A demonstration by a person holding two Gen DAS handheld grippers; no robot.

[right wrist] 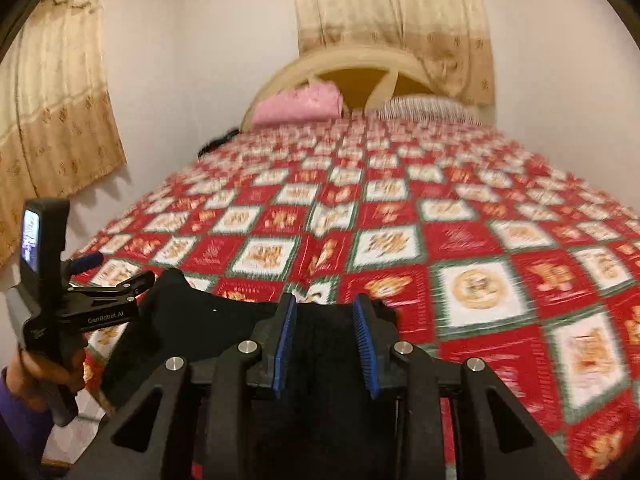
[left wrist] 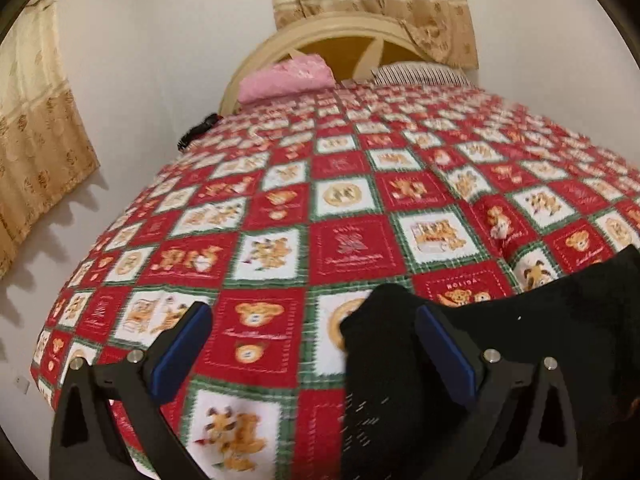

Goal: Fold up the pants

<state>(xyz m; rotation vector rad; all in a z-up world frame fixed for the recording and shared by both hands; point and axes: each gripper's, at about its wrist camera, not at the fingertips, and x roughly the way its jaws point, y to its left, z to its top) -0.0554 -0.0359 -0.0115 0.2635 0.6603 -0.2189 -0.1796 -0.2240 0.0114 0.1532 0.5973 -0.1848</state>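
Black fabric pants [right wrist: 192,320] lie at the near edge of the red patchwork quilt [right wrist: 472,240]. Left gripper [left wrist: 316,340] is wide apart and the right gripper [right wrist: 325,334] narrow, both empty. Better to pinch the cloth edges evenly.

Both grippers are matte black with angular, cut-out finger arms, round silver screws at the joints and ribbed blue pads. The left gripper [right wrist: 86,280] carries a small lit screen on its upright body and pale lettering — "GenRobot.AI" — along its side. The hand [right wrist: 38,364] gripping its handle wears a purple sleeve [right wrist: 16,420].
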